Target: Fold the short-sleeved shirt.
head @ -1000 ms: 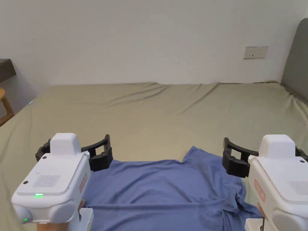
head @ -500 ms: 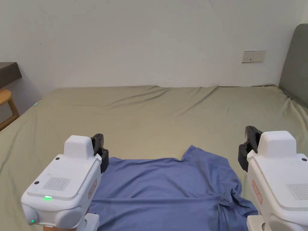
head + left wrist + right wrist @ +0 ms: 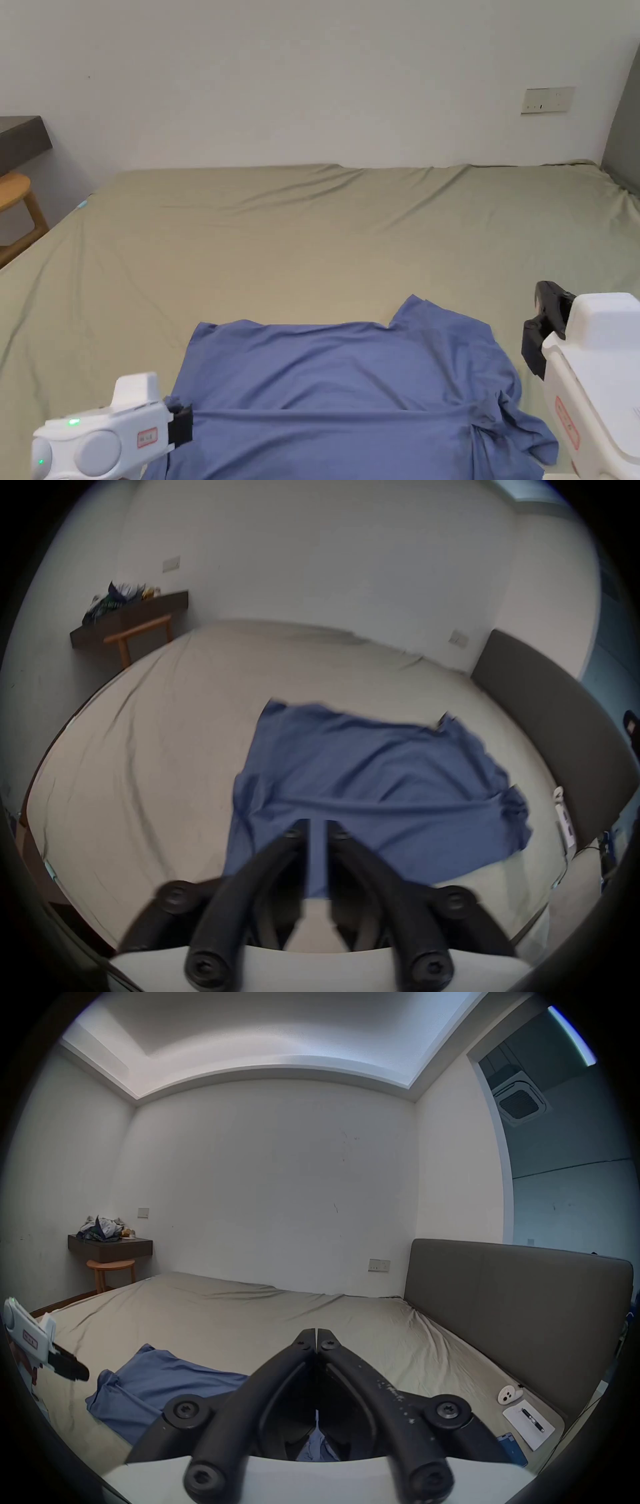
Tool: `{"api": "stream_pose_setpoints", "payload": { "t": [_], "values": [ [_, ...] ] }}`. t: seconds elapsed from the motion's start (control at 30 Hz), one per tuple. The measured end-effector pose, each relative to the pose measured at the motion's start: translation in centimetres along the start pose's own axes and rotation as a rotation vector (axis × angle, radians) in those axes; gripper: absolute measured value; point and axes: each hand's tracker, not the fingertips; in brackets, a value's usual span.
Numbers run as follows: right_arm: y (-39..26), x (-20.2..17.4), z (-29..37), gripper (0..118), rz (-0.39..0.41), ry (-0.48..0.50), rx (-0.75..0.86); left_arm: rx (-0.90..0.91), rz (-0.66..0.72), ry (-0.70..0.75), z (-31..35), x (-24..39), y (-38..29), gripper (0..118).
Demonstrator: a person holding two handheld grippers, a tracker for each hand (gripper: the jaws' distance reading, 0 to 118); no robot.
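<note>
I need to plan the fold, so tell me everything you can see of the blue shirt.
The shirt is plain blue, thin and soft-looking, spread mostly flat on the bed. A long crease crosses it, one far corner pokes up, and the right sleeve is bunched. The left gripper points over its near left edge, fingers slightly apart, holding nothing. The right gripper is beside it, apart.

Bed sheet (image 3: 325, 250): we see olive-tan fabric, lightly creased, stretching ahead of both tools.
Headboard (image 3: 512, 1303): we find it grey and padded, right of the right tool.
Wall socket (image 3: 549, 100): ahead, above the bed's far edge.
Stool (image 3: 110, 1269): wooden, far left, under a dark shelf (image 3: 110, 1250) we see piled with clutter.
</note>
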Motion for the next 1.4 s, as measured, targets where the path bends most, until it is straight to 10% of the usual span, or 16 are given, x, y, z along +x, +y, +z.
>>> {"api": "stream_pose_setpoints", "payload": {
  "t": [0.1,0.23,0.43,0.47,0.5,0.67,0.8,0.87,0.97,1.13,1.4],
  "values": [
    [-0.6,0.0,-0.6,1,0.0,-0.006,-0.034,-0.082,0.064,0.01,-3.1,-2.1,-1.3,93],
    [-3.8,0.6,-3.8,1,0.009,-0.018,-0.091,-0.113,0.049,0.088,-4.9,-2.1,-2.9,104],
    [-5.6,0.9,-5.0,1,-0.007,-0.028,-0.165,-0.152,-0.053,0.184,-8.1,-1.2,-5.2,63],
    [-6.1,1.2,-5.3,1,-0.024,-0.024,-0.19,-0.131,-0.059,0.152,-7.8,-0.8,-5.0,50],
    [-6.7,1.5,-5.7,2,-0.046,-0.023,-0.22,-0.14,-0.064,0.153,-7.2,-0.4,-5.0,13],
    [-12.4,3.3,-9.3,20,-0.141,-0.014,-0.497,-0.135,-0.016,0.074,-4.6,1.0,-3.7,7],
    [-19.2,3.7,-12.2,97,-0.169,-0.025,-0.753,-0.08,0.002,0.039,-4.0,-0.6,-2.7,7],
    [-22.1,3.7,-12.9,109,-0.229,-0.047,-0.825,-0.07,-0.021,0.039,-3.6,-0.4,-2.3,7],
    [-24.3,3.7,-13.7,88,-0.274,-0.036,-0.89,-0.06,-0.03,0.037,-3.9,-0.4,-1.9,7],
    [-24.0,2.8,-13.0,11,-0.224,0.039,-0.846,-0.059,-0.005,0.038,-3.3,-0.5,-1.9,7],
    [-21.1,4.5,-8.4,11,-0.147,0.039,-0.741,-0.037,0.066,0.034,-1.4,-3.6,-3.0,7]
  ]
}}
